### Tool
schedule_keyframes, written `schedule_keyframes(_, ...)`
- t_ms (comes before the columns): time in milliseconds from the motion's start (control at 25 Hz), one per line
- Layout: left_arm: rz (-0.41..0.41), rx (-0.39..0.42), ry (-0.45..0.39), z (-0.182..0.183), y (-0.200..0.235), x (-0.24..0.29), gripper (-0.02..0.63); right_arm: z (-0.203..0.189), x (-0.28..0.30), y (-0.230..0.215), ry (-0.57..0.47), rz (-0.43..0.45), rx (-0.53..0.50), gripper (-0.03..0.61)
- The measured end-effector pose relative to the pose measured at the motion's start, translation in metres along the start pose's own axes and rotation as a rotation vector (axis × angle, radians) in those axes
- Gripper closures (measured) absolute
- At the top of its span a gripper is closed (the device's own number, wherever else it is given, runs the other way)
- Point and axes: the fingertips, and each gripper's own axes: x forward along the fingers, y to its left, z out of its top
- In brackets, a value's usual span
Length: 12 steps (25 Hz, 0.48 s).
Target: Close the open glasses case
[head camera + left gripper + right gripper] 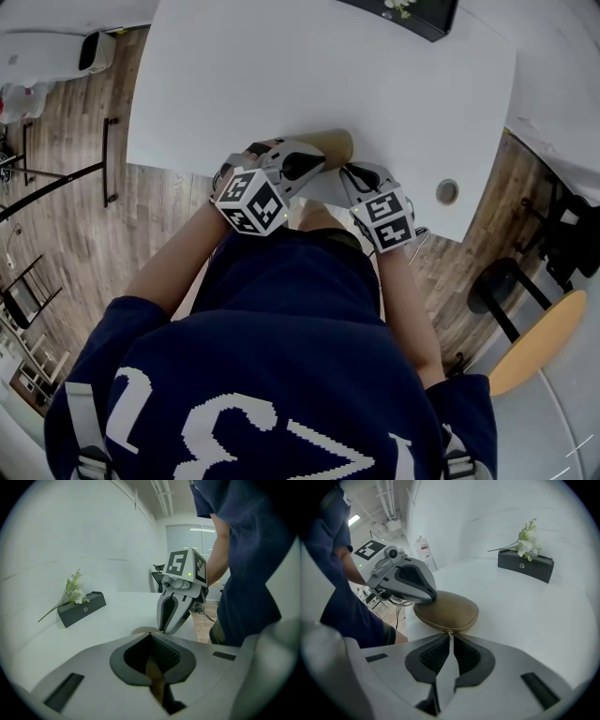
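- The glasses case (447, 611), a tan domed shell, lies flat on the white table (328, 75) at its near edge, right in front of the person.
- The case's two halves lie together, with a zip seam running round the near rim. How far the zip is drawn cannot be told.
- The left gripper (429, 597) comes in from the left and sits on the case's left end. Its jaws are clamped on that end, and a strip of tan material shows between them in the left gripper view.
- The right gripper (352, 176) comes in from the right, pointing steeply down at the case's near rim. Its jaws are drawn almost together, with only a thin wedge of white table showing between them further back.
- The tips of the right gripper meet at the small zip pull (450, 632) on the seam and appear to pinch it.
- The two grippers stand just beside each other over the case, each with its marker cube (251, 200) turned up toward the person.
- A dark box (526, 565) stands at the far right of the table, well apart from the case. A sprig of white flowers (527, 538) lies across its top.
- A round hole (447, 191) sits in the table near its right edge.
- A stool with a tan seat (534, 342) stands on the wooden floor to the right.
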Motion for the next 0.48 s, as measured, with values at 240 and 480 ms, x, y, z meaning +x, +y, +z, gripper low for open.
schedule_keyframes(240,-0.007,-0.001,-0.005,0.001,-0.001,0.0,0.601,-0.001,-0.005,-0.003,-0.053,-0.009,0.072,0.557)
schedule_keyframes(480,-0.005,0.002,-0.007,0.001,-0.001,0.001,0.601,0.001,-0.005,-0.026,-0.029,-0.061,0.035,0.558)
